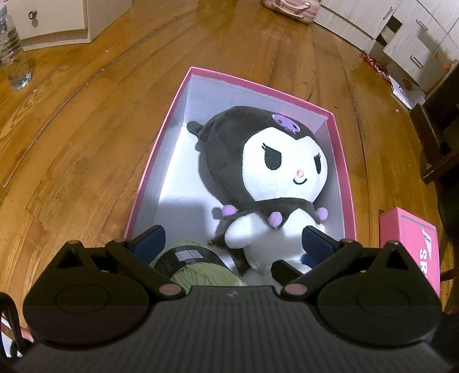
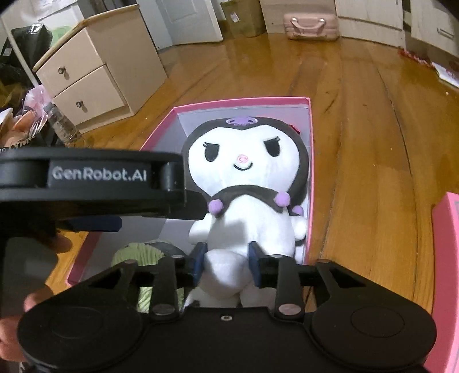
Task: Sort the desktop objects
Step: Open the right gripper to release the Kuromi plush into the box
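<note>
A pink box (image 1: 143,183) with a white inside stands on the wooden floor. In it lies a black-and-white plush toy (image 1: 275,160) with a purple skull on its hood, head toward the far end. A green yarn ball (image 1: 200,272) with a dark label sits in the near left corner. My left gripper (image 1: 233,244) hangs open over the near end, its blue pads wide apart and touching nothing. In the right wrist view my right gripper (image 2: 226,262) is shut on the plush toy (image 2: 243,183), its blue pads squeezing the white lower body. The left gripper's housing (image 2: 97,175) crosses that view on the left.
A pink lid (image 1: 410,246) lies just right of the box. A clear plastic bottle (image 2: 61,123) and a white two-drawer cabinet (image 2: 94,74) stand to the left. A pink case (image 2: 311,25) sits far back. Dark furniture (image 1: 439,143) is at the right.
</note>
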